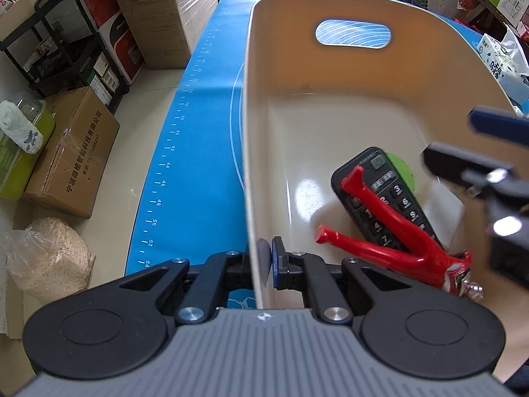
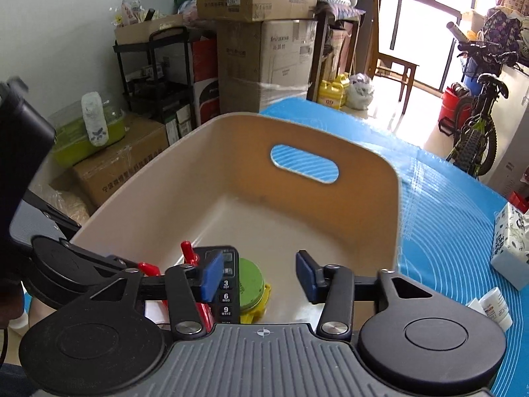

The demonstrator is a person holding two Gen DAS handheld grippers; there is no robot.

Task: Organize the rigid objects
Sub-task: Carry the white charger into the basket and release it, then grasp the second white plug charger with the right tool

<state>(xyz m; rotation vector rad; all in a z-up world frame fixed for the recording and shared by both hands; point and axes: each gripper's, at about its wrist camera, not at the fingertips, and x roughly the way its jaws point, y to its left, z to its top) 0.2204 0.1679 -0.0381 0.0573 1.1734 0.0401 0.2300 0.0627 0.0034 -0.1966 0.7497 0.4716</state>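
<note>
A cream plastic bin (image 1: 330, 76) with a handle slot stands on the blue mat (image 1: 198, 132). Inside lie a black remote (image 1: 390, 198), a red toy figure (image 1: 390, 231) on top of it, and a green round thing (image 1: 401, 168) under the remote. My left gripper (image 1: 263, 261) is shut on the bin's left wall near its corner. My right gripper (image 2: 259, 276) is open and empty above the bin's near end, over the remote (image 2: 226, 284) and the green disc (image 2: 251, 286) on a yellow piece. The right gripper shows blurred at the left wrist view's right edge (image 1: 463, 152).
A tissue box (image 2: 510, 248) and a small white tube (image 2: 494, 307) lie on the mat (image 2: 446, 231) right of the bin (image 2: 363, 182). Cardboard boxes (image 1: 72, 152), a black shelf cart and a bag stand on the floor left of the table. A bicycle (image 2: 476, 125) stands far right.
</note>
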